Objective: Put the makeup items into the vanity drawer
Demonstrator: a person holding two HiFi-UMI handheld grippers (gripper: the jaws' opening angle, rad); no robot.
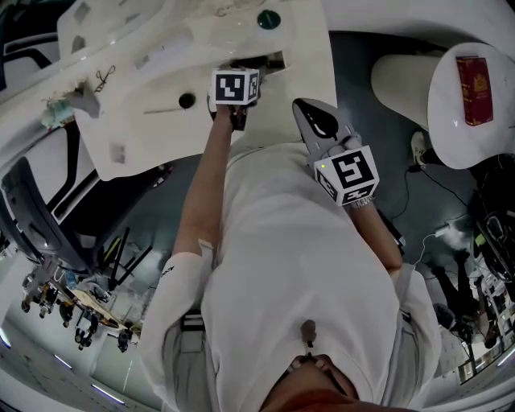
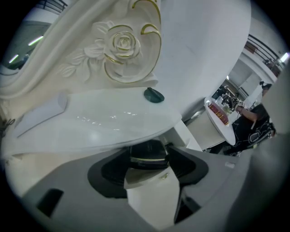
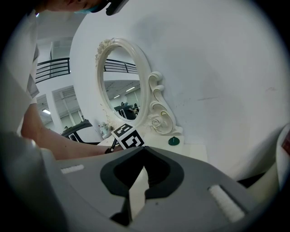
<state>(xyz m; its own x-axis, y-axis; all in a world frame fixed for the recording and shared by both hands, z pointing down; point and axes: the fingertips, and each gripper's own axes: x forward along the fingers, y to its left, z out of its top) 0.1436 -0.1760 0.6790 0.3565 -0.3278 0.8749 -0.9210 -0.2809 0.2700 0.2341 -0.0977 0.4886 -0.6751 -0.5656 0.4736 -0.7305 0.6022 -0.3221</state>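
While the left tool (image 2: 149, 166) is clamped on a dark round gold-ringed piece (image 2: 147, 153) just under the worktop (image 1: 201, 48) edge, at the drawer (image 1: 270, 62) mouth (knob or makeup item, cannot tell), the grip looks shallow, tips only. Risk: the piece slips out on a skewed pull or push, and the drawer could bind if dragged off-axis. Right tool (image 3: 143, 153) has its jaws together, empty, held back by the person's torso (image 1: 298, 265), so it gives no steadying. Green item (image 1: 269, 19) at the worktop's back and black round item (image 1: 187, 100) left of the forearm (image 1: 205, 177) sit on the worktop. A forearm swing could knock the black one off.
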